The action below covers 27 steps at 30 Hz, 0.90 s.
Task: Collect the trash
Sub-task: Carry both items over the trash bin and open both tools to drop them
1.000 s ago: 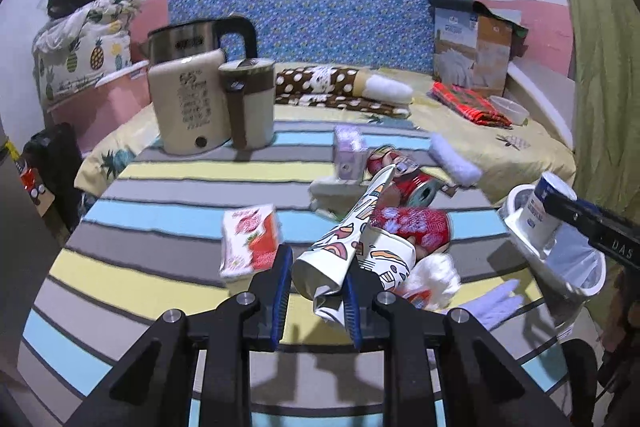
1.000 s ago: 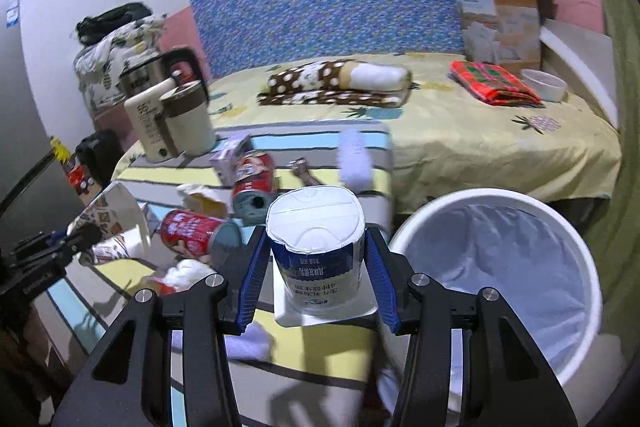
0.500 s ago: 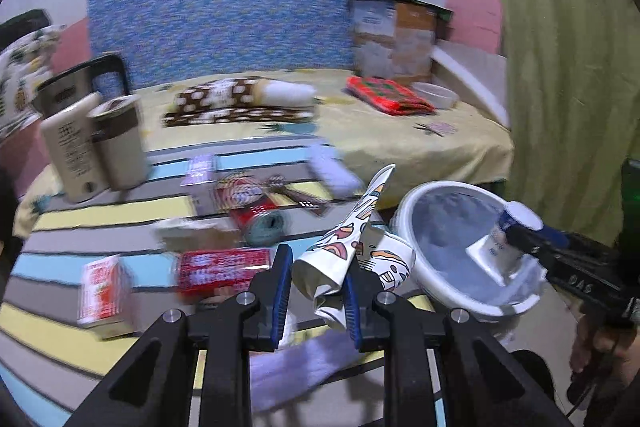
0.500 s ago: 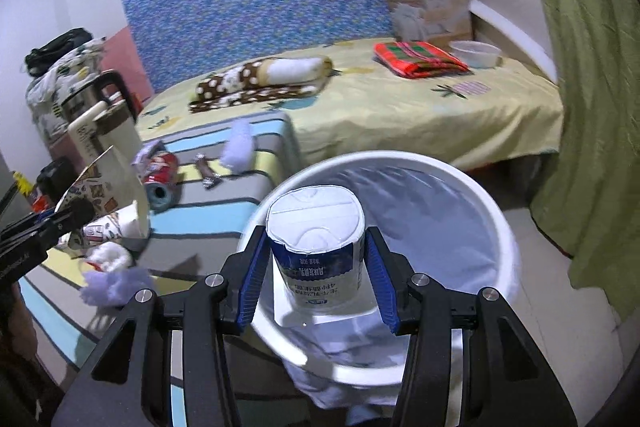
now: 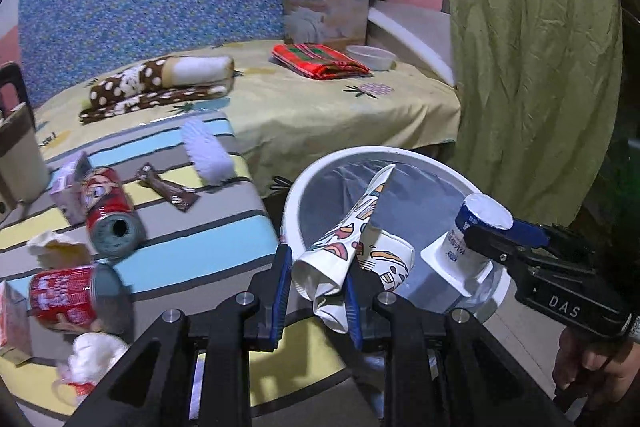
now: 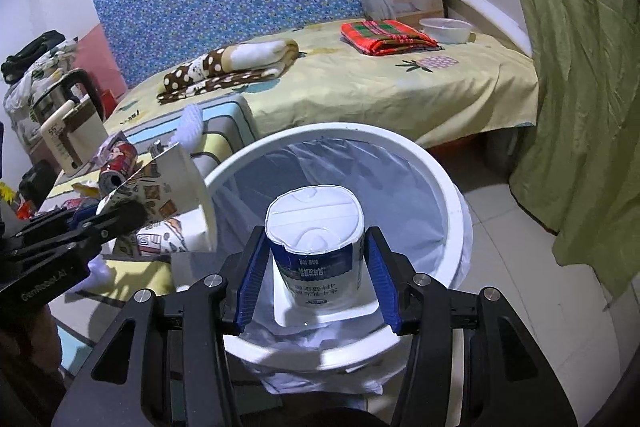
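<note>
Bin (image 6: 440, 187) bottom hidden by liner; left tongs (image 5: 316, 291) clamp crushed paper cups (image 5: 344, 247), right tongs (image 6: 316, 279) clamp yogurt cup (image 6: 316, 251) over bin.

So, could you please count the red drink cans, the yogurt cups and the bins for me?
Red cans: 2
Yogurt cups: 1
White bins: 1
Total: 4
</note>
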Available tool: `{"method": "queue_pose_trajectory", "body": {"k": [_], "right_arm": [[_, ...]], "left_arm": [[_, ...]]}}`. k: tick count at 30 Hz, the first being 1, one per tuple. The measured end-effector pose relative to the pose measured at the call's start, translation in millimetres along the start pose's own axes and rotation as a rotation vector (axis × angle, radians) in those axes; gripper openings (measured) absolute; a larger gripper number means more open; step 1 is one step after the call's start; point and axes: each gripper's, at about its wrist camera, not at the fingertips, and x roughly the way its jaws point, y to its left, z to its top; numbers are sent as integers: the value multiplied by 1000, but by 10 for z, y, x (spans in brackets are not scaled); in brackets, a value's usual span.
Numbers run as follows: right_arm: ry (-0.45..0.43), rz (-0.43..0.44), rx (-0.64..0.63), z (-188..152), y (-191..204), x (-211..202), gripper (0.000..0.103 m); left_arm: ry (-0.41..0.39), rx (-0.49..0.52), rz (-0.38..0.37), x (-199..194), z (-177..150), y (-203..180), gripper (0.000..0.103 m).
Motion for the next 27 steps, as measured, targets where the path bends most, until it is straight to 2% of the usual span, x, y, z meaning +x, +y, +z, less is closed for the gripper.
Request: {"method": "queue_pose_trajectory", "body": {"k": [4,6,8,19,21,22,23,27], "right_arm": [[0,-13,13,-9,-74,-2,51],[0,-22,21,-13,-97,-6,51],[-3,-26,26,-20,-119,-12,51],[-11,-17,30,-33,-79,-69,52],[-9,-16,27,-38,-70,-73,59],[-6,-15,26,-42,-68,-73,71],[-4,-12,27,-35,-67,-63,74],[-5,-7,18,-55,-39,-106,74]], "left_arm": [[2,0,-31,81,10,-38,25],[1,2,-38,109,11,-37,29],[-3,-4,-49,115,14,-30,39],[-34,-43,-48,-109,-3,118,40],[-40,-52,-42,-182,-18,164,40],[-43,-54,-37,-223,-31,188,40],[-47,-55,-31,-260,-40,208,40],[-57,-58,-5,-412,-112,296,40]]}}
